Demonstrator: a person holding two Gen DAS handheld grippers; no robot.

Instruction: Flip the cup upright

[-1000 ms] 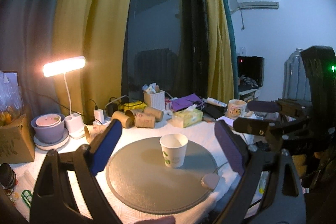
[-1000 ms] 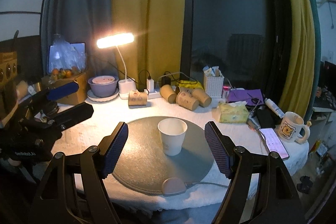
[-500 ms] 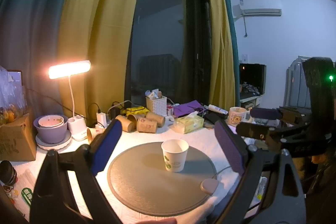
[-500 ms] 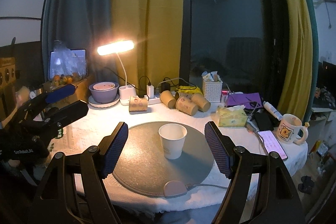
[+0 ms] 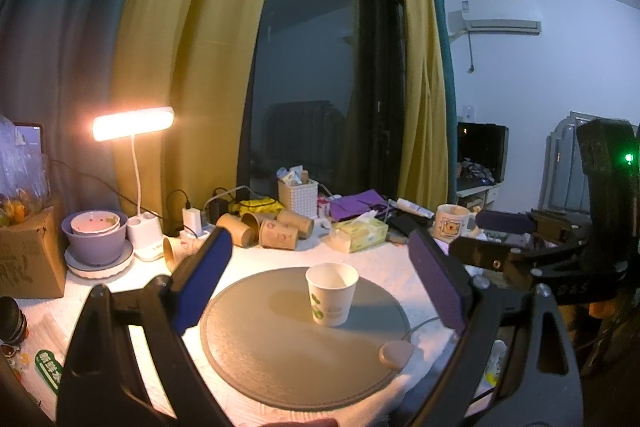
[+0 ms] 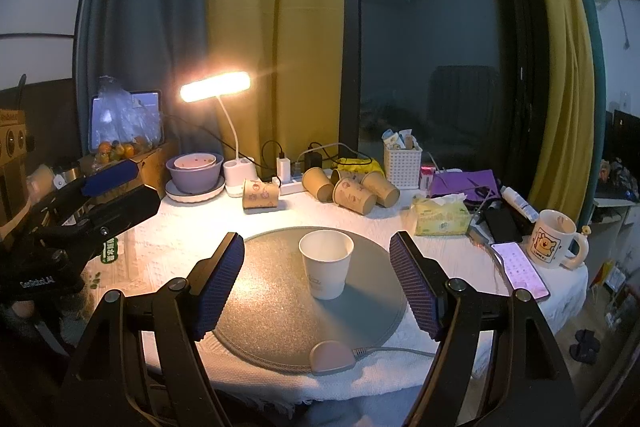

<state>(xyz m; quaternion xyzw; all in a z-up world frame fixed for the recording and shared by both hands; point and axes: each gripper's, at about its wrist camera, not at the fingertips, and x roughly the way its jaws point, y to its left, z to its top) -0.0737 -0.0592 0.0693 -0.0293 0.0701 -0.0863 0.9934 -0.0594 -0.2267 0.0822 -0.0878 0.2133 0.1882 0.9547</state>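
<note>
- Two sets of tongs are mine here: the left tongs (image 5: 316,291) and the right tongs (image 6: 318,285) both gape wide and hold nothing, each backed off on the near side of the paper cup with air all round.
- The white paper cup (image 6: 326,263) stands mouth up near the middle of the round grey mat (image 6: 272,311), so I judge the flip done and the tongs held clear to leave it undisturbed.
- The mat's pink tab and cable (image 6: 332,357) lie at the near counter (image 6: 176,239) edge, the one snag for a low approach.
- Bare mat rings the cup, giving open room on every side.
- Further back lie brown paper cups (image 6: 354,195) on their sides, a tissue pack (image 6: 440,219), and a mug (image 6: 554,243) near the right edge.
- A lit desk lamp (image 6: 216,87) stands by the curtains.
</note>
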